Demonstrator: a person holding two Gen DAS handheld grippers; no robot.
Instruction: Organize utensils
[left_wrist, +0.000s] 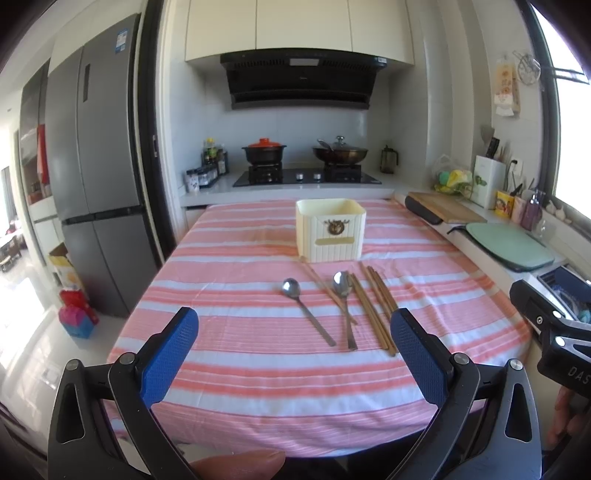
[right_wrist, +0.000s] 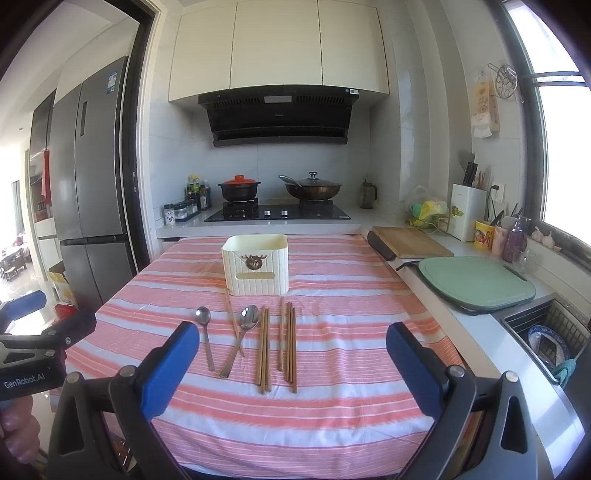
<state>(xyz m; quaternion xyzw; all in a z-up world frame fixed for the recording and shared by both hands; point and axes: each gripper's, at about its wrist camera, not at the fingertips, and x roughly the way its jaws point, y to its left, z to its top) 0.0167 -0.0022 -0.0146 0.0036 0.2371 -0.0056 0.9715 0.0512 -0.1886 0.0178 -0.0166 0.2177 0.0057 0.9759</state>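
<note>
Both grippers, left gripper and right gripper, hang wide open over the striped tablecloth. Spoons and chopsticks lie just near of the cream holder.

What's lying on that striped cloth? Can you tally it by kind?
Spoons: 2
Chopstick bunches: 2 (the sticks lie too close together to count singly)
Loose chopstick: 1
Cream holder box: 1
Total: 6
</note>
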